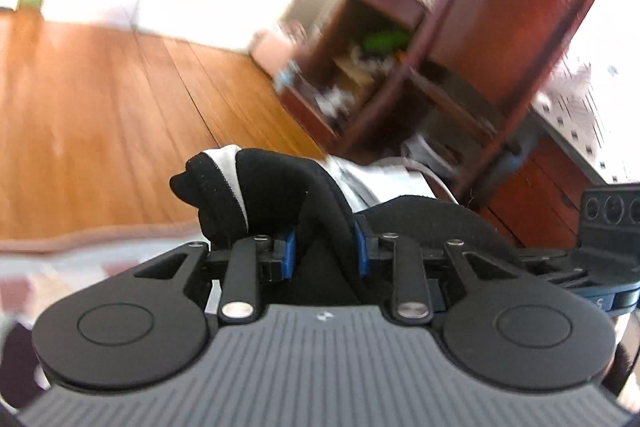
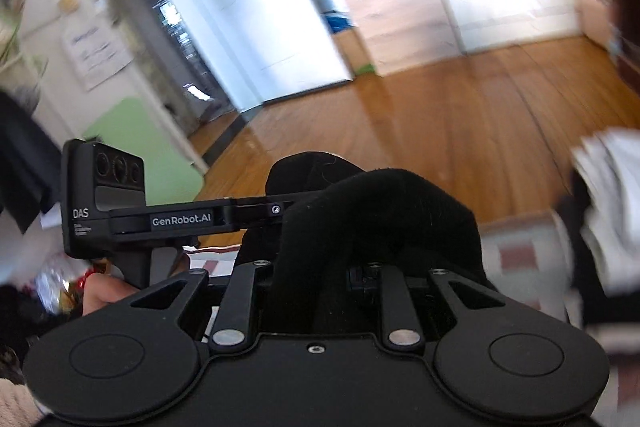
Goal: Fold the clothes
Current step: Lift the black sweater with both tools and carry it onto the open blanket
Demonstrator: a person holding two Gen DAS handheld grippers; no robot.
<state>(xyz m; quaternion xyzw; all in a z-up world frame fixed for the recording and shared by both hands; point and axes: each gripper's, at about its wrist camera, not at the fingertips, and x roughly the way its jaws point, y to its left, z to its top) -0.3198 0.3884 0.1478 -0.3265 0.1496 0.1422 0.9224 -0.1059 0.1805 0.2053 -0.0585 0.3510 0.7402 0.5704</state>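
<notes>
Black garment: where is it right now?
Bunched in both grippers: black garment between the left gripper fingers, above the wood floor; also draped over the right gripper.

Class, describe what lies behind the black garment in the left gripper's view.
Behind the black garment lie wooden floor, a dark red shelf unit and white fabric. The left gripper fingertips are covered.

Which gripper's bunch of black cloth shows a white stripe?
The left gripper: its black garment shows a white band. The right gripper shows plain black.
</notes>
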